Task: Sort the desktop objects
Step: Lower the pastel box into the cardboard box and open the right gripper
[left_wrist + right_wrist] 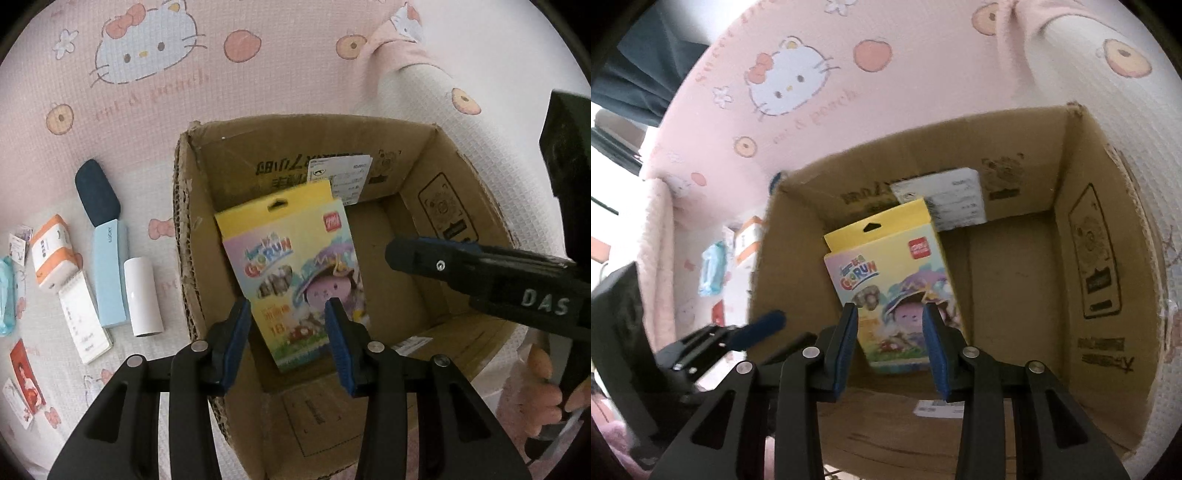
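A yellow crayon box (291, 273) lies flat inside an open cardboard box (188, 236), leaning toward its far wall; it also shows in the right wrist view (890, 291). My left gripper (288, 314) is open and empty above the carton's near edge. My right gripper (890, 317) is open and empty above the cardboard box (1108, 229), and its finger shows in the left wrist view (443, 258). Left of the carton lie a dark blue and light blue case (103, 236), a white cylinder (142, 295), a notepad (83, 317) and an orange-white box (51, 251).
Everything sits on a pink Hello Kitty blanket (147, 74). A teal packet (5, 295) and red cards (26, 380) lie at the far left. A white shipping label (343, 173) is stuck on the carton's far wall. A hand (554, 387) shows at right.
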Tool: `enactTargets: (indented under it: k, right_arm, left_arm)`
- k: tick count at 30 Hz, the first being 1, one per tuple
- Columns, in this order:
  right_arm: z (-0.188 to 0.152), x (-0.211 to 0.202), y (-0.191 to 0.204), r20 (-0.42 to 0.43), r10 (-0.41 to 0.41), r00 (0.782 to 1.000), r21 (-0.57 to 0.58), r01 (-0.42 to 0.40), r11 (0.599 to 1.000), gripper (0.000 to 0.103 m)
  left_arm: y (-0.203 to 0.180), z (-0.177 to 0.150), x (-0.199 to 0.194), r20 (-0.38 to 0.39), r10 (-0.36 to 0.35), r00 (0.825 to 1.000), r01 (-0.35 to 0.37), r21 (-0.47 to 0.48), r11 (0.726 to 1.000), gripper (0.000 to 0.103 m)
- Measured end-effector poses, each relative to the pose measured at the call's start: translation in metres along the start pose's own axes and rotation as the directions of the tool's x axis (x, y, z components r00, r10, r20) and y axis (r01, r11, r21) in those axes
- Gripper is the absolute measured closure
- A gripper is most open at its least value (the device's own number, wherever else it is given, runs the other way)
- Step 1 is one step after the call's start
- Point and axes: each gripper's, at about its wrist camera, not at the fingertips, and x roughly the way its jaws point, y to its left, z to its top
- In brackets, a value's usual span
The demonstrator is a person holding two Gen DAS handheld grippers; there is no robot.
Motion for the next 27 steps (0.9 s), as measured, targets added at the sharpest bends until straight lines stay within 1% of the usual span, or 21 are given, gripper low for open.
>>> enactTargets:
  k: [7,12,15,19,23,27]
  right_arm:
    - [0.002,0.002,-0.013,-0.015,-0.014,1.000,0.033,0.015,0.999,0.069]
    - [0.000,-0.004,-0.002,-0.006,-0.037,0.999,0.000,0.037,0.999,0.069]
    - [-0.002,-0.008,0.006,-0.005,-0.064,0.998,-0.021,0.064,0.998,0.069]
    - [-0.008,-0.015,0.014,-0.005,-0.081,0.997,-0.032,0.081,0.996,0.069]
    - [-0.018,-0.026,0.029,0.010,-0.125,0.992,-0.049,0.125,0.991,0.069]
    - [-0.029,-0.039,0.045,0.024,-0.141,0.990,-0.068,0.143,0.987,0.069]
  left_arm:
    - [0.000,0.002,-0.003,0.016,-0.016,1.000,0.016,-0.011,1.000,0.056]
    - [0.000,0.003,-0.006,0.026,-0.024,0.999,0.024,-0.019,1.000,0.056]
    - [0.001,0.001,-0.010,0.031,-0.046,0.998,0.046,-0.016,0.999,0.056]
    - [0.007,-0.003,-0.019,0.039,-0.099,0.994,0.100,-0.041,0.994,0.056]
    - [0.015,-0.009,-0.034,0.071,-0.132,0.989,0.136,-0.053,0.989,0.056]
    - [0.021,-0.016,-0.053,0.109,-0.162,0.981,0.166,-0.035,0.985,0.056]
